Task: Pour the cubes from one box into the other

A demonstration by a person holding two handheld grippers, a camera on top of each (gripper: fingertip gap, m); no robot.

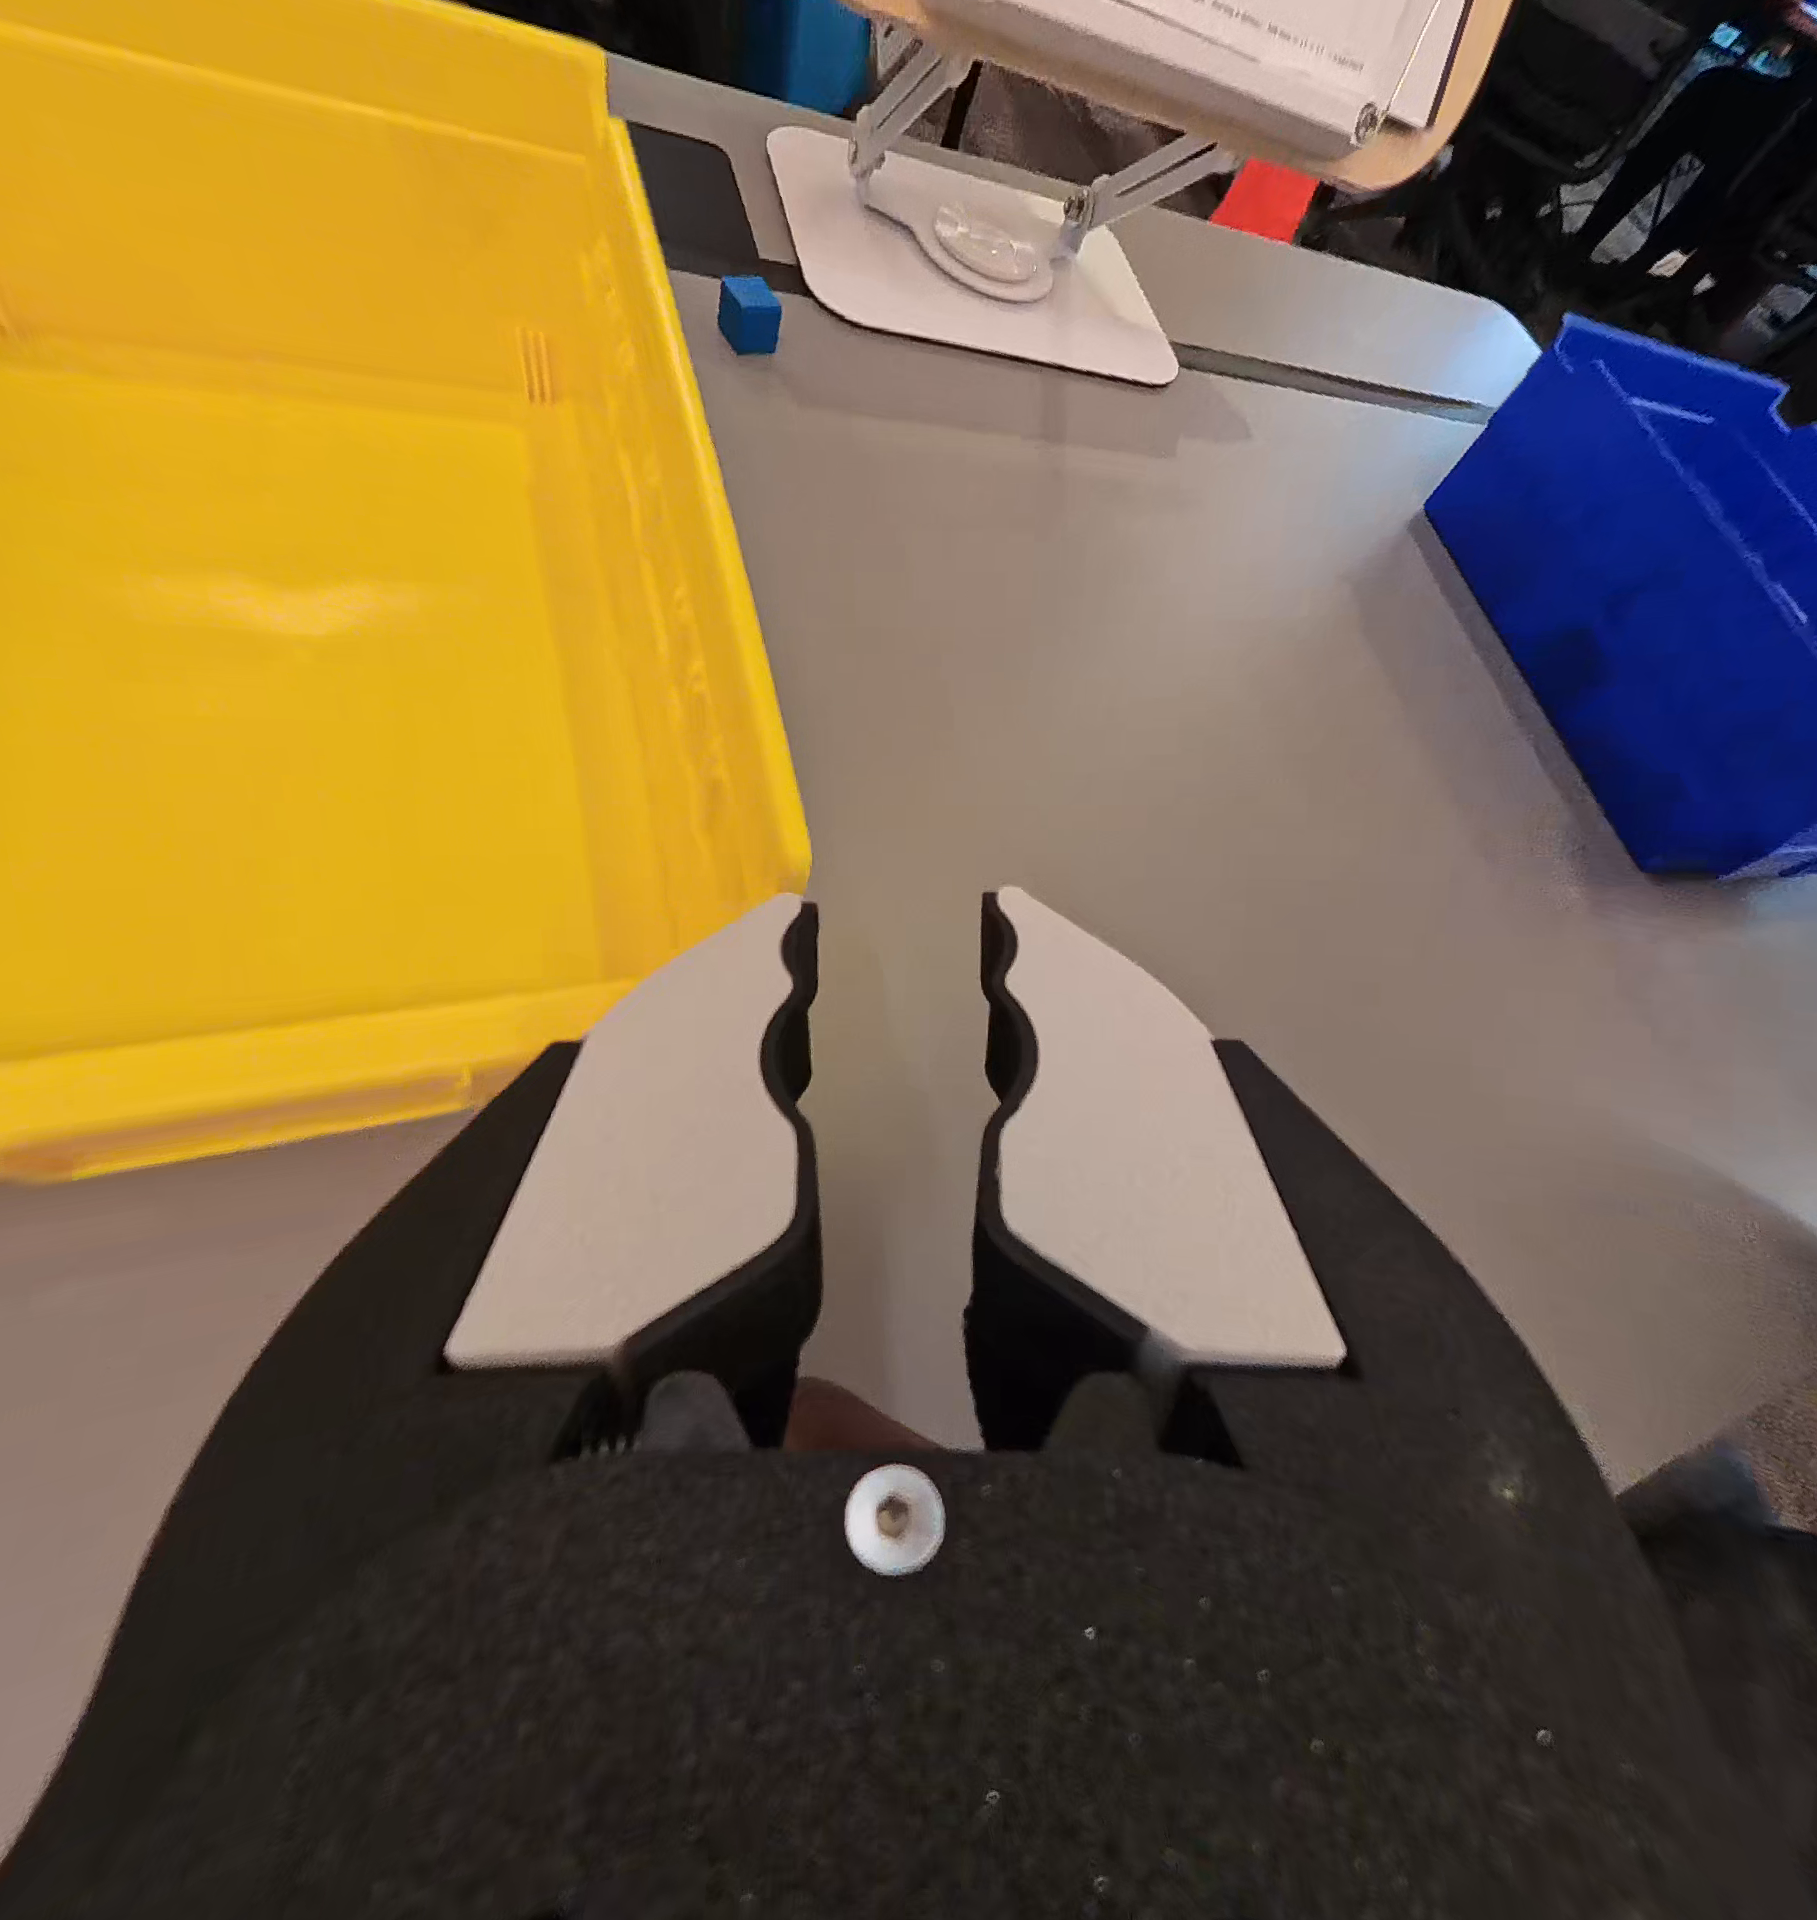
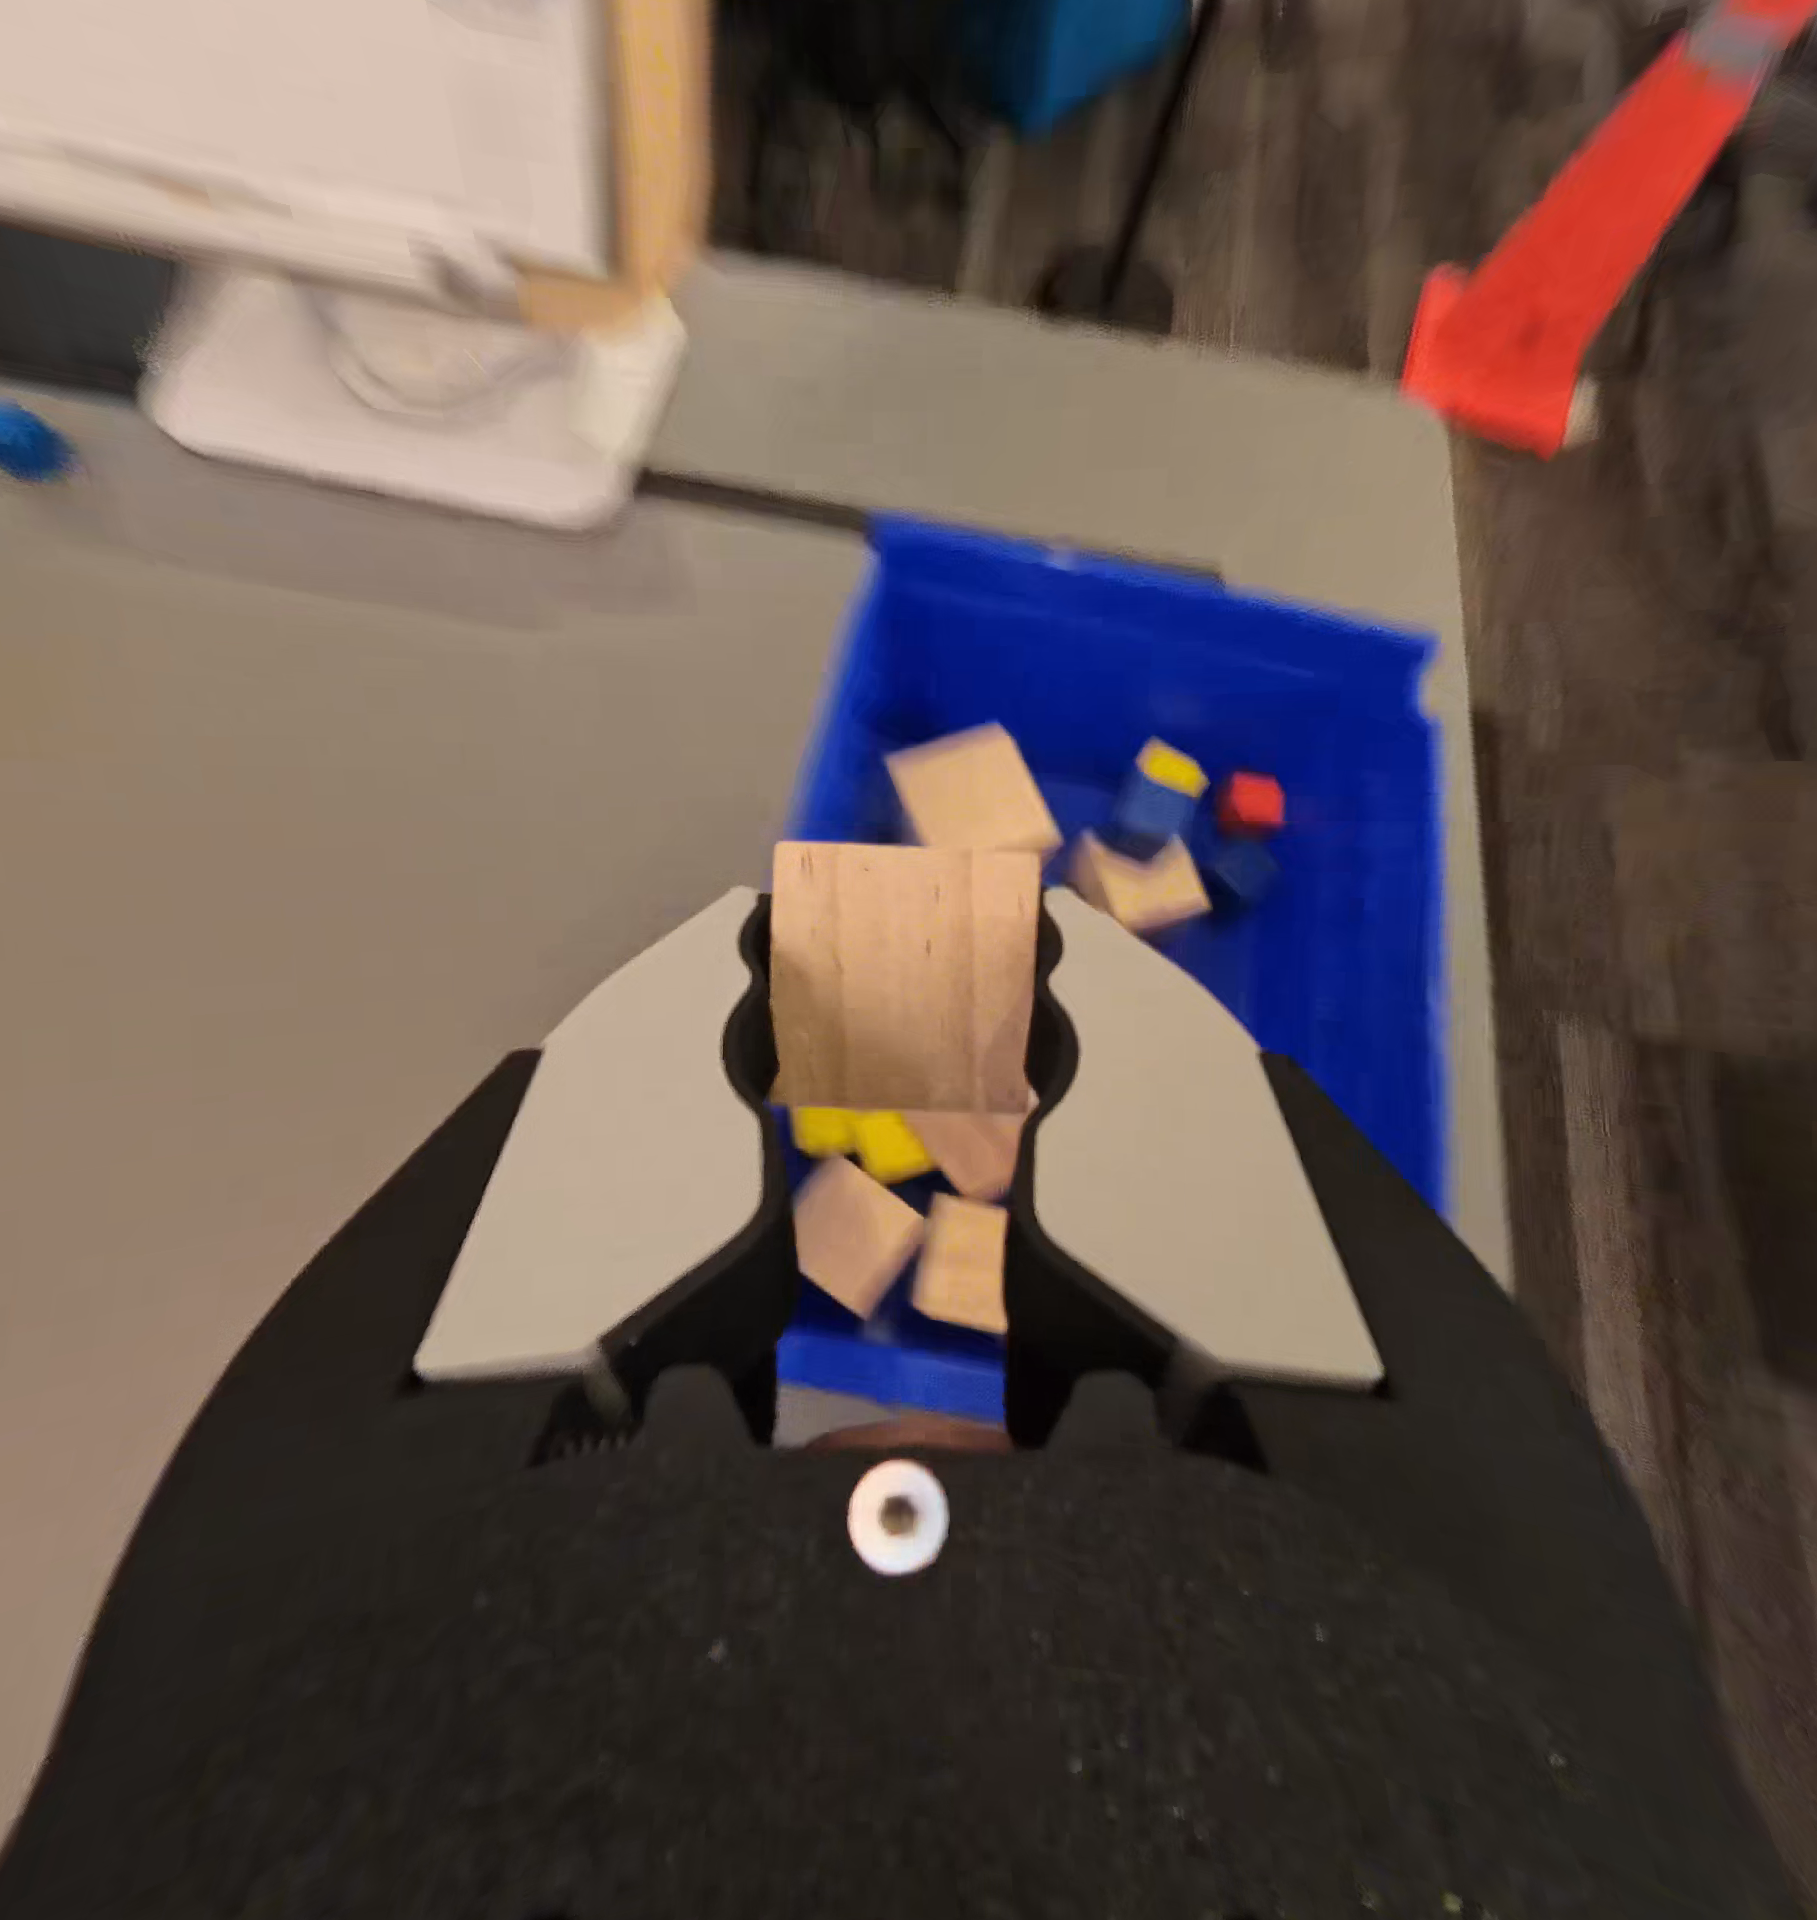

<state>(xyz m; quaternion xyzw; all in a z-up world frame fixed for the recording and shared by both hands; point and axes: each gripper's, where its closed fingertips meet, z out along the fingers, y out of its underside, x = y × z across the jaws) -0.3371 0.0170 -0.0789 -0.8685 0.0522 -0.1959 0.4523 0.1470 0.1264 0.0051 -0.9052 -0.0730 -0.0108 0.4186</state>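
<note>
In the left wrist view a big yellow box [image 1: 291,582] lies at the left and looks bare inside. My left gripper [image 1: 893,914] is open and holds nothing, just right of the box's near corner. The blue box [image 1: 1673,644] stands at the right. In the right wrist view, which is blurred, my right gripper [image 2: 904,904] is shut on a plain wooden cube [image 2: 904,977] and holds it above the blue box [image 2: 1299,997]. That box holds several wooden, yellow, blue and red cubes [image 2: 971,795].
A single blue cube [image 1: 749,311] lies on the grey table [image 1: 1143,727] beside a white stand's base [image 1: 987,281], and shows blurred in the right wrist view [image 2: 16,436]. The table's right edge runs just beyond the blue box. A red bar [image 2: 1590,239] hangs past it.
</note>
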